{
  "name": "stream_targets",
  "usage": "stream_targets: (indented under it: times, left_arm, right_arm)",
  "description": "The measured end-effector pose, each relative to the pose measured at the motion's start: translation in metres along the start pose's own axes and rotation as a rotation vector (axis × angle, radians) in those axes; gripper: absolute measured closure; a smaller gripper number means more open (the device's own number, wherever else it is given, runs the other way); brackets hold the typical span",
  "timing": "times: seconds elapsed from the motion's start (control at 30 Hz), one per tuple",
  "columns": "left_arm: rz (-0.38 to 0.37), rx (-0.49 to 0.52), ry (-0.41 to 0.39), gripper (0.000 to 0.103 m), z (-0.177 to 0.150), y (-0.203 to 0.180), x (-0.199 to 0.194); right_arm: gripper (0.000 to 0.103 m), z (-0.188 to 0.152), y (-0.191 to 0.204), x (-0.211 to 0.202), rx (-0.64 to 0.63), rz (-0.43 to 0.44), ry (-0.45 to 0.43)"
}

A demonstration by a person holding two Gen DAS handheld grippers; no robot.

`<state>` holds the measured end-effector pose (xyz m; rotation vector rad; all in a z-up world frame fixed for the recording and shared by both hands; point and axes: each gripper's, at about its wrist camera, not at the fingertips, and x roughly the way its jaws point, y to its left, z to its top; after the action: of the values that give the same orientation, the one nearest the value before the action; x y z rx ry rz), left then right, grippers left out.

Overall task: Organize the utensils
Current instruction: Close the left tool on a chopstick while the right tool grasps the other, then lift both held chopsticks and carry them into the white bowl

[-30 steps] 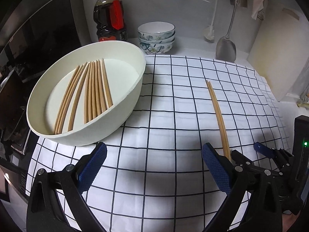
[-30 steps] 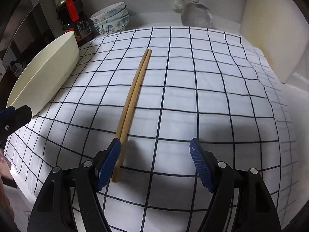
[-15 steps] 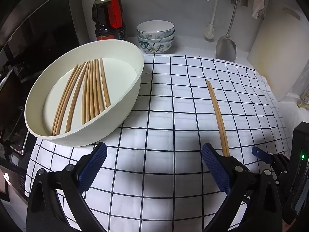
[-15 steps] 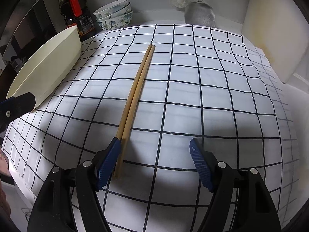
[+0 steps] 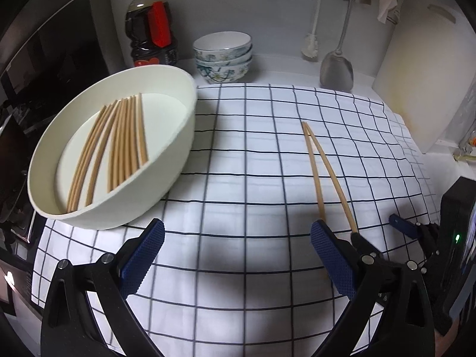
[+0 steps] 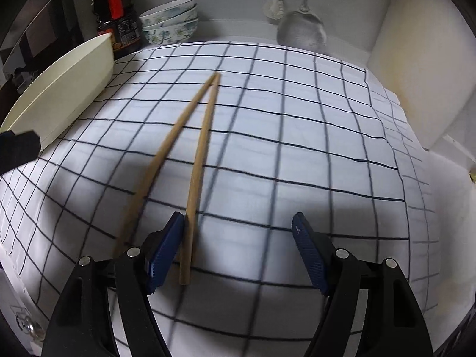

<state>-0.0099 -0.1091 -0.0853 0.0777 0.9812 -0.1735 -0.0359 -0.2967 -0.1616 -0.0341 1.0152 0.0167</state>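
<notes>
Only the left wrist view shows the basin's [image 5: 178,160] interior: wooden chopsticks [image 5: 119,145] laid side by side, ahead-left of the released left gripper [image 5: 238,255]. Two loose chopsticks [image 6: 190,160] splay in a V on the checked cloth [image 6: 297,148]. The right gripper [image 6: 238,250], angled down, gapes; one chopstick lies against its left pad.

- At the far left we see a dark sauce bottle [image 5: 151,26] with a red label, against the wall.
- Just right of it we find stacked patterned bowls [image 5: 222,56].
- Farther right, a metal spatula [image 5: 336,70] and white brush [image 5: 311,49] hang.
- A pale cutting board [image 5: 422,80] leans at the far right.
</notes>
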Motion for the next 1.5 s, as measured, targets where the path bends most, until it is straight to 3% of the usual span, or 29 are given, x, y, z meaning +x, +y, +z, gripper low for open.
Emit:
stream_targets:
  times: [0.33,0.43,0.8,0.9,0.97,1.03,1.07,1.2,1.27,1.5]
  left_arm:
    - [-0.011,-0.004,0.076,0.006,0.003,-0.041,0.043]
    - [0.009,0.006,0.088,0.006,0.003,-0.050,0.054]
    - [0.060,-0.043,0.086,0.008,0.005,-0.060,0.080]
    - [0.062,-0.036,0.089,0.018,0.005,-0.063,0.085]
    - [0.054,-0.046,0.091,0.022,0.006,-0.064,0.086]
    - [0.054,-0.037,0.083,0.029,0.007,-0.069,0.085]
    - [0.047,-0.030,0.078,0.038,0.008,-0.072,0.084]
    - [0.017,0.012,0.071,0.069,0.008,-0.086,0.080]
    - [0.001,0.018,0.077,0.096,0.009,-0.089,0.080]
    - [-0.031,0.009,0.083,0.096,0.010,-0.082,0.068]
  right_arm:
    - [0.032,0.022,-0.067,0.012,-0.059,-0.011,-0.005]
    - [0.032,0.030,-0.084,0.018,-0.073,0.042,0.008]
    - [0.033,0.051,-0.076,0.031,-0.241,0.142,-0.020]
    - [0.033,0.055,-0.072,0.035,-0.286,0.151,-0.038]
    - [0.039,0.056,-0.070,0.035,-0.303,0.168,-0.047]
    - [0.052,0.055,-0.067,0.034,-0.316,0.195,-0.051]
    - [0.056,0.055,-0.065,0.034,-0.325,0.201,-0.054]
    - [0.091,0.052,-0.048,0.028,-0.385,0.223,-0.055]
    - [0.096,0.052,-0.040,0.027,-0.387,0.222,-0.046]
    - [0.097,0.049,-0.045,0.019,-0.274,0.271,-0.045]
